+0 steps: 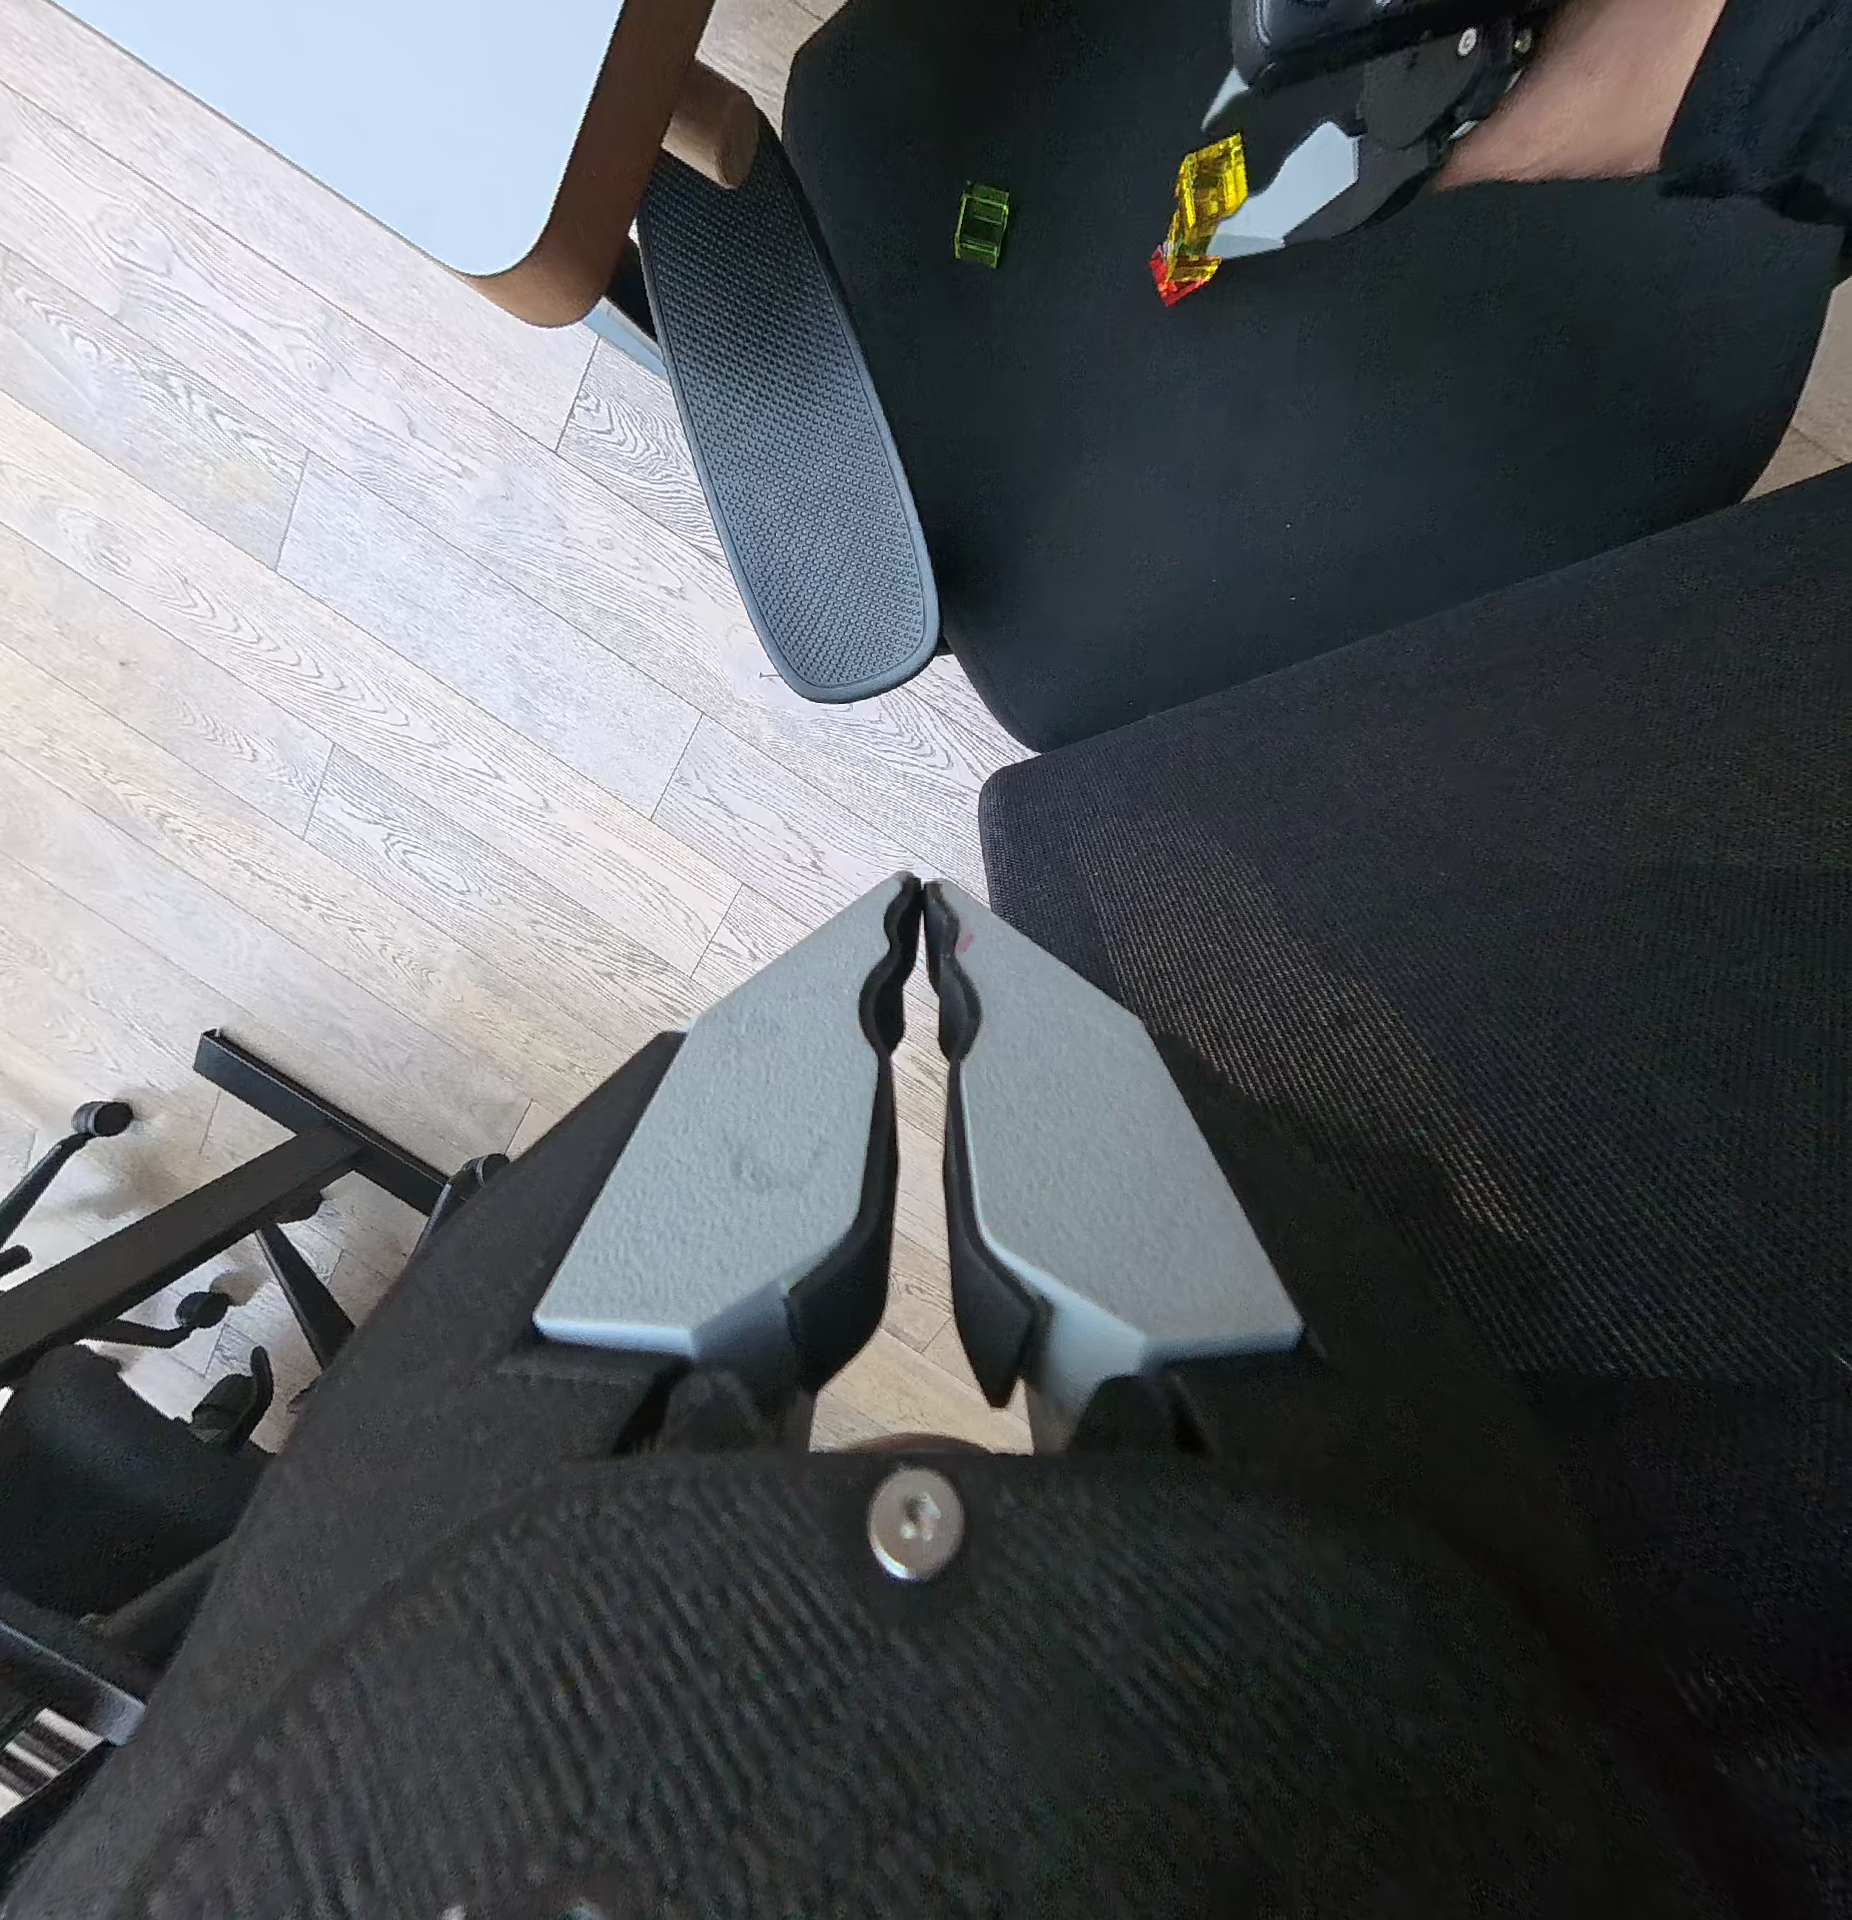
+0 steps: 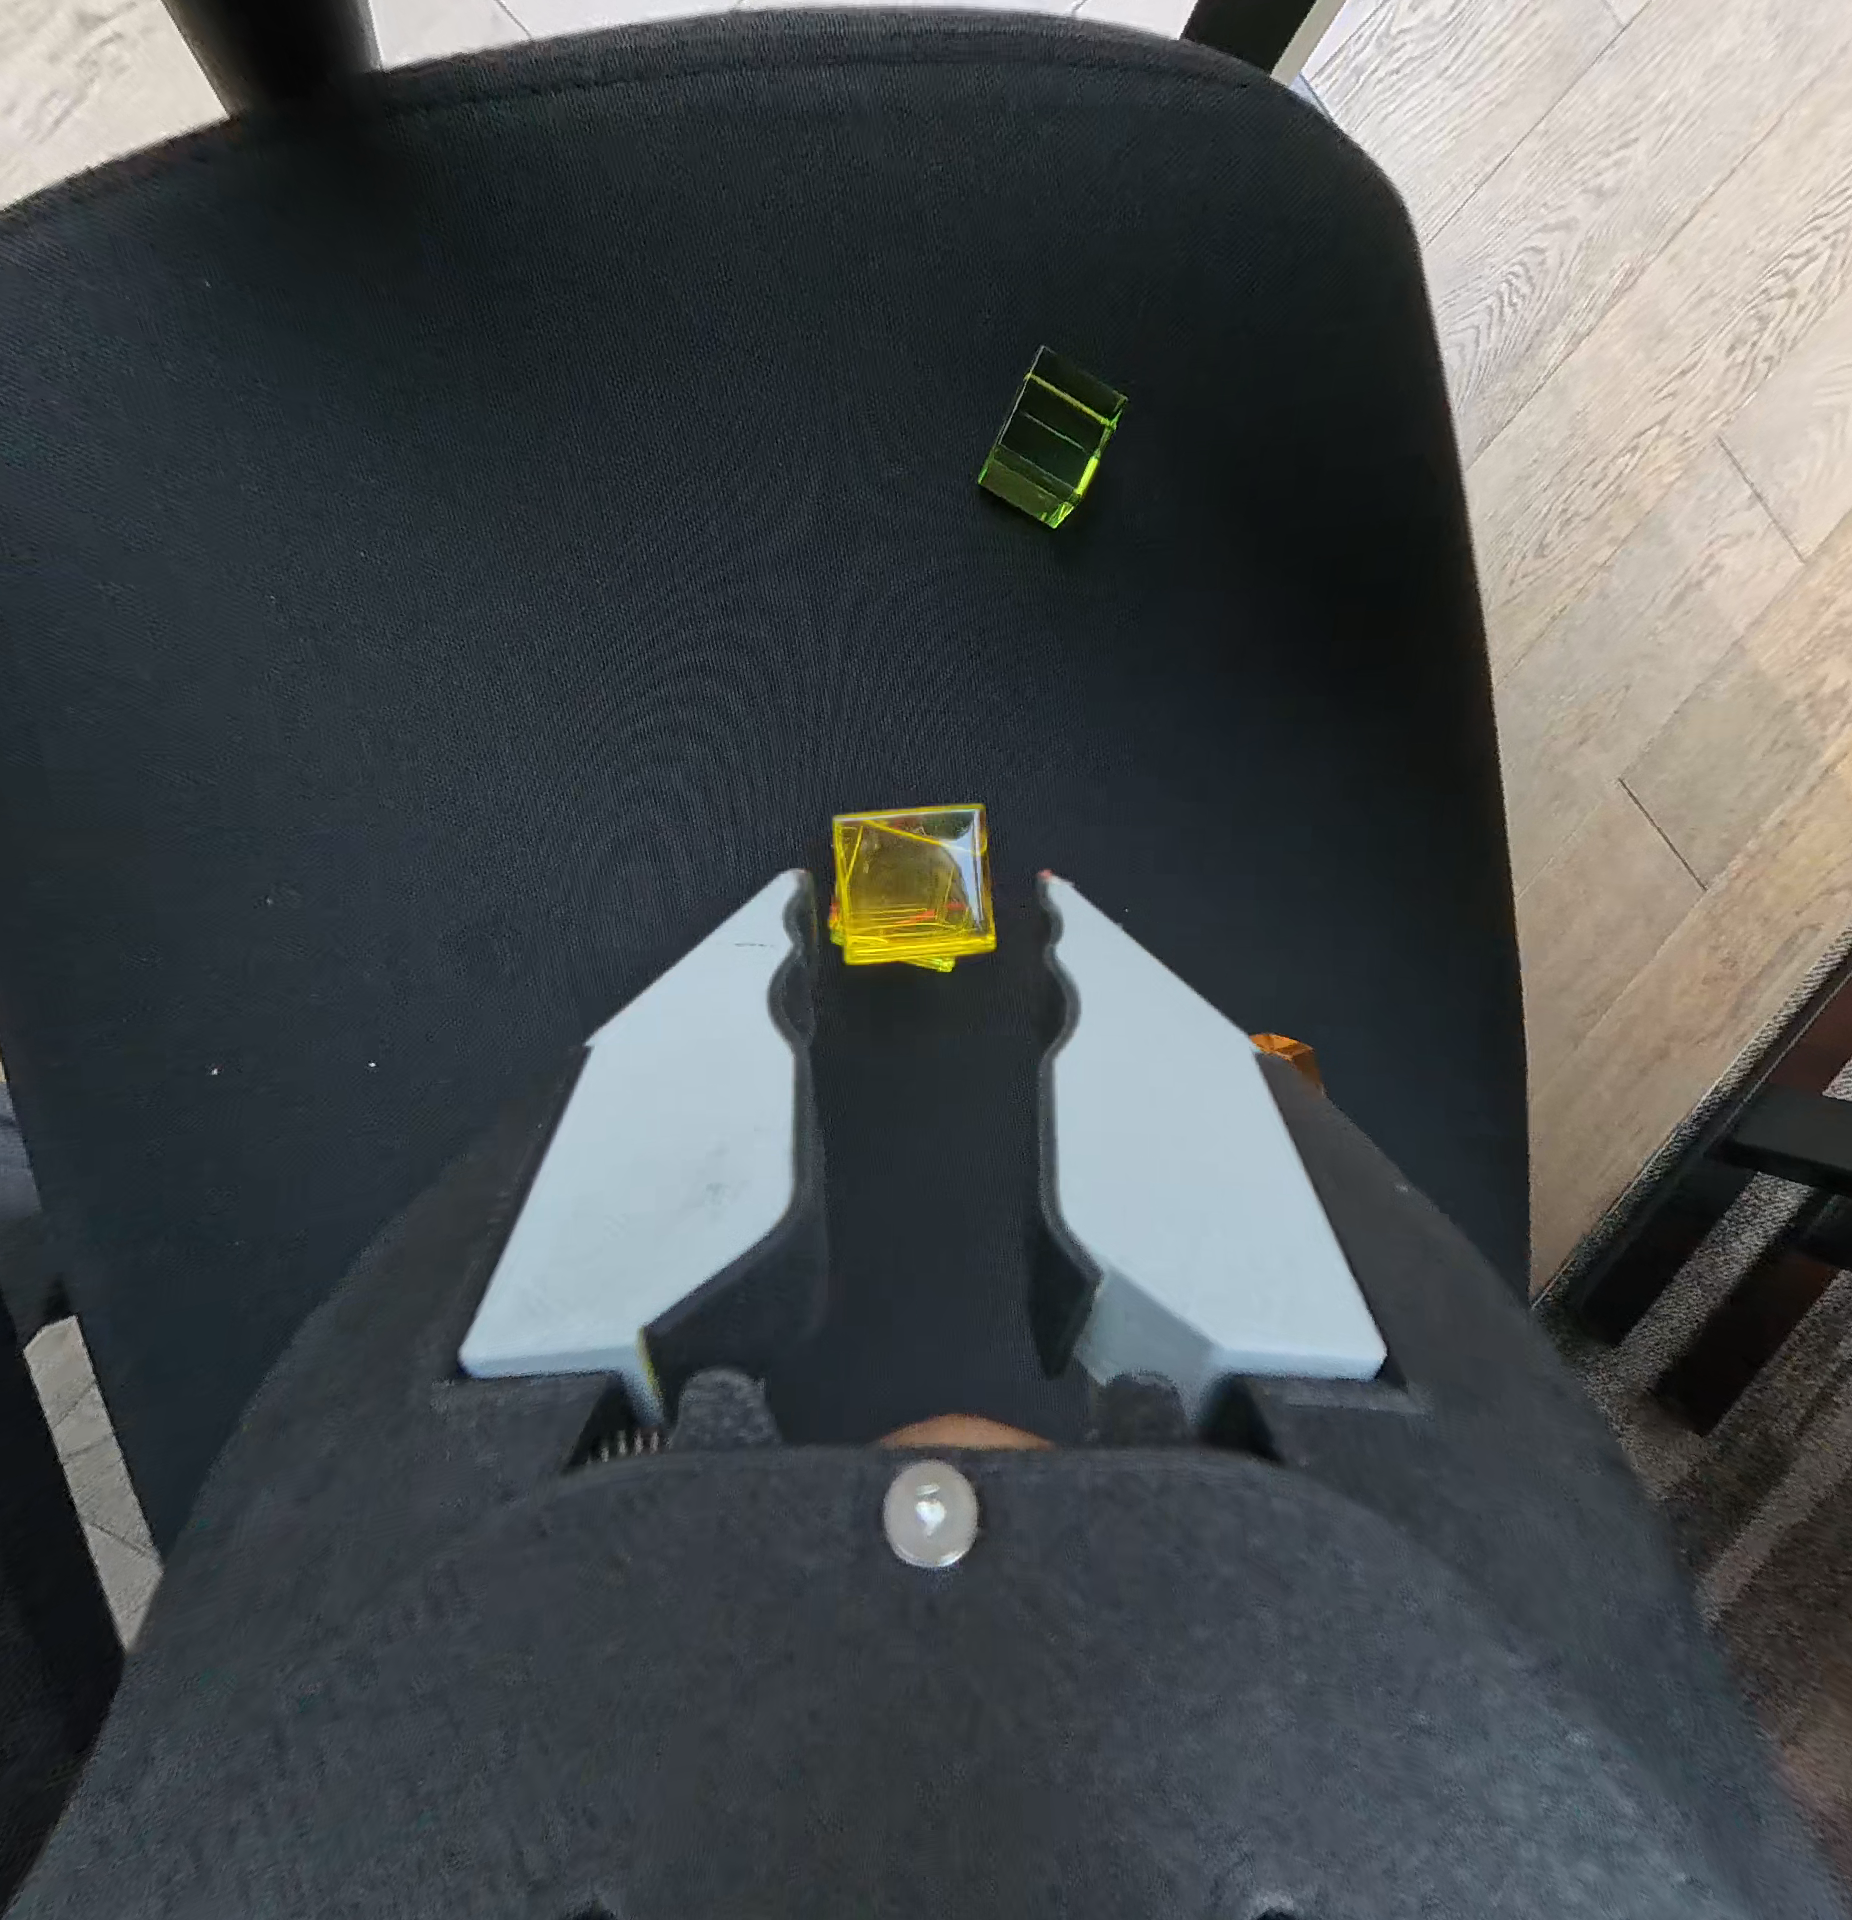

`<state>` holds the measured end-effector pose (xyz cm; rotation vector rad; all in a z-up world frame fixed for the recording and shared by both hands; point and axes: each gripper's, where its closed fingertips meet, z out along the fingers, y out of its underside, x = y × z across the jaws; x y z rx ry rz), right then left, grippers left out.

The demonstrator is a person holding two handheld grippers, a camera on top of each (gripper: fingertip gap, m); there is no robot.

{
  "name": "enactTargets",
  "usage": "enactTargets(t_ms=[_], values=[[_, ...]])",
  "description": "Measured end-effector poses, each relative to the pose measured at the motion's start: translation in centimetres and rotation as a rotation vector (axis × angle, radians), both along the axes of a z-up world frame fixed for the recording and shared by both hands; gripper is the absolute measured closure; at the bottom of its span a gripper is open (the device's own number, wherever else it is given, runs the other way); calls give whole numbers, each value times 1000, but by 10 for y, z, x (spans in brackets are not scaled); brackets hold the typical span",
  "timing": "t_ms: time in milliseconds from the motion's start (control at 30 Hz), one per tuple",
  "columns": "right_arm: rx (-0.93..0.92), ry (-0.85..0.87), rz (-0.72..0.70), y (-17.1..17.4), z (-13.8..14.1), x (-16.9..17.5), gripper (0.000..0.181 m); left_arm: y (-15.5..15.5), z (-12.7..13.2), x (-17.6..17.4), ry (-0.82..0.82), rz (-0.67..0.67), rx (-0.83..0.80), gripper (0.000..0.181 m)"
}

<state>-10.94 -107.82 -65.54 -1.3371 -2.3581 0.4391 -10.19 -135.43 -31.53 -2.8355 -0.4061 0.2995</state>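
Right tongs stand spread open over the black chair seat, gripping nothing. A clear yellow cube sits between the tips, stacked on a red block that is barely visible beneath it. The left finger is just beside the cube; the right tip is apart.

Risk: the stack looks skewed on soft fabric; a nudge from either tip could topple it.

A green cube lies well ahead and right of the right tongs.

Left tongs are closed and empty, over the wood floor, well apart from the blocks.
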Motion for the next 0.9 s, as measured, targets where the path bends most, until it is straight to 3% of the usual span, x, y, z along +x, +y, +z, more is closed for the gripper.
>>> enactTargets(t_ms=[433, 667, 900], values=[[-119, 55, -65, 0, 17, 10, 131, 1, 0, 0, -5, 0, 4, 181], [-304, 65, -242, 12, 19, 29, 148, 1, 0, 0, -8, 2, 9, 181], [-348, 19, -222, -23, -6, 44, 158, 2, 0, 1, -11, 2, 10, 181]])
